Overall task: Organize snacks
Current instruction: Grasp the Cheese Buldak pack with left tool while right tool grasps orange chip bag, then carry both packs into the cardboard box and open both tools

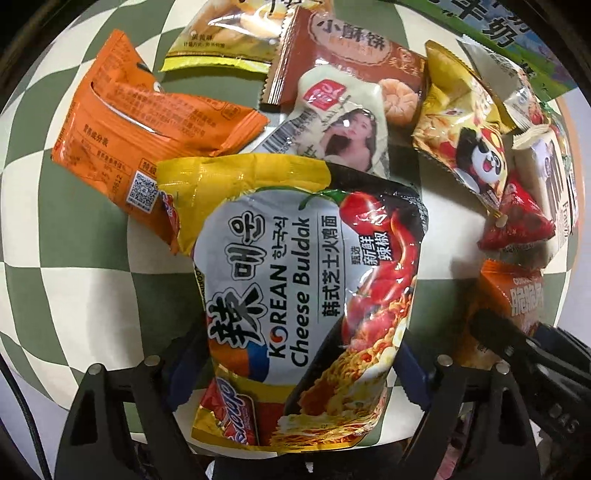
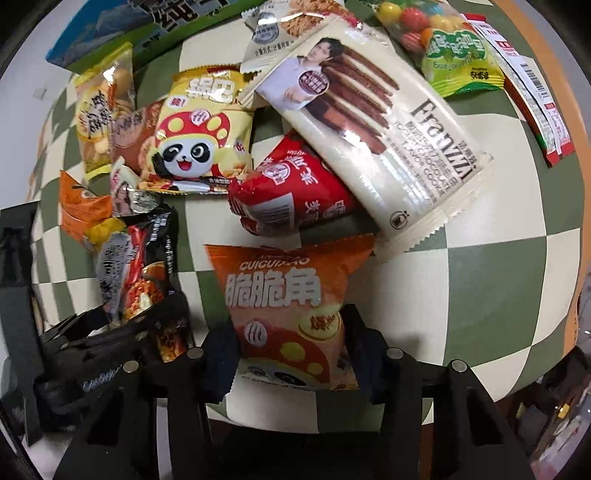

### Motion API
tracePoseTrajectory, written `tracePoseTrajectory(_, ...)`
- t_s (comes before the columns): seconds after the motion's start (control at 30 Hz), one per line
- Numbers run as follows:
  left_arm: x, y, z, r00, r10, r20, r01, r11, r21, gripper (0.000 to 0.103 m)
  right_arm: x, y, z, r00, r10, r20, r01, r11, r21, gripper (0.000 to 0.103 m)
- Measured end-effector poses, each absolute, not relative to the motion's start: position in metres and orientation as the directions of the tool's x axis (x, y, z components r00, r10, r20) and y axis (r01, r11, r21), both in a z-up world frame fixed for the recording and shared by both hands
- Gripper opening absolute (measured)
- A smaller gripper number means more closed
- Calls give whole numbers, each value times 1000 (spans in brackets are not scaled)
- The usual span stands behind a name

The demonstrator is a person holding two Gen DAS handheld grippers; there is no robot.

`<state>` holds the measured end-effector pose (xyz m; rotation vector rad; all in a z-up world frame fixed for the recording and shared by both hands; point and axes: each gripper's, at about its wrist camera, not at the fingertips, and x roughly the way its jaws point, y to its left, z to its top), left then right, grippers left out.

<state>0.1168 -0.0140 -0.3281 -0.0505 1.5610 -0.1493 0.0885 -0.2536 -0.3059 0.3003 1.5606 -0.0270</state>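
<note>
A Korean Cheese Buldak noodle packet [image 1: 295, 277] lies on the green-and-cream checkered cloth [image 1: 74, 277]. My left gripper [image 1: 295, 365] points down over it, and both pads press on its lower sides. The same packet [image 2: 133, 266] shows at the left of the right wrist view. An orange crisp bag [image 2: 284, 295] with white lettering sits between the fingers of my right gripper [image 2: 290, 354], squeezed at both sides. That bag [image 1: 509, 295] also appears at the right edge of the left wrist view.
Loose snacks crowd the cloth: an orange packet [image 1: 147, 129], a panda bag [image 2: 195, 140], a red packet [image 2: 291, 188], a long Franzzi cookie packet [image 2: 388, 122], a bag of coloured candy balls [image 2: 450, 48] and a green-blue milk box [image 2: 129, 22] at the back.
</note>
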Motion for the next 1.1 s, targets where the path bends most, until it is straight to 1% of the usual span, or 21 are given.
tracePoseTrajectory(0.07, 110, -21, -316, 16, -118, -993, 57, 992, -117, 87, 88, -242, -309, 13, 148, -989, 209, 967, 147, 55)
tracePoseTrajectory(0.13, 106, -28, -307, 31, -109, -994, 54, 993, -107, 85, 86, -238, -310, 25, 128, -991, 211, 969, 130, 50)
tracePoseTrajectory(0.17, 106, -36, -304, 38, -108, -993, 52, 993, -106, 85, 85, -237, -308, 32, 125, -992, 212, 969, 129, 48)
tracePoseTrajectory(0.27, 92, -41, -283, 53, -106, -993, 66, 993, -103, 85, 77, -233, -301, 40, 136, -990, 223, 965, 142, 46)
tracePoseTrajectory(0.4, 83, -45, -234, 53, -125, -991, 62, 991, -121, 85, 71, -232, -281, 47, 202, -978, 217, 954, 207, 46)
tracePoseTrajectory(0.53, 91, -40, -172, 110, -166, -980, 48, 986, -161, 85, 77, -240, -237, 79, 290, -954, 173, 938, 300, 46)
tracePoseTrajectory(0.63, 123, -41, -117, 184, -217, -959, 29, 976, -216, 85, 91, -251, -197, 126, 343, -931, 141, 922, 359, 45)
tracePoseTrajectory(0.7, 158, -43, -104, 232, -252, -939, 37, 967, -251, 85, 112, -262, -162, 179, 378, -908, 111, 909, 401, 45)
tracePoseTrajectory(0.77, 196, -57, -78, 279, -291, -915, 47, 956, -290, 85, 140, -270, -132, 224, 390, -893, 75, 907, 415, 45)
tracePoseTrajectory(0.8, 222, -72, -75, 296, -300, -907, 50, 953, -299, 85, 158, -278, -117, 244, 399, -884, 58, 904, 424, 45)
tracePoseTrajectory(0.9, 290, -104, -81, 318, -295, -901, 50, 954, -294, 85, 210, -298, -87, 307, 418, -855, 30, 894, 447, 45)
tracePoseTrajectory(0.97, 336, -117, -86, 305, -286, -908, 38, 957, -288, 85, 253, -307, -76, 348, 397, -849, 16, 903, 429, 45)
tracePoseTrajectory(1.1, 420, -126, -117, 240, -260, -935, 6, 964, -266, 85, 340, -314, -91, 341, 361, -868, 17, 921, 389, 45)
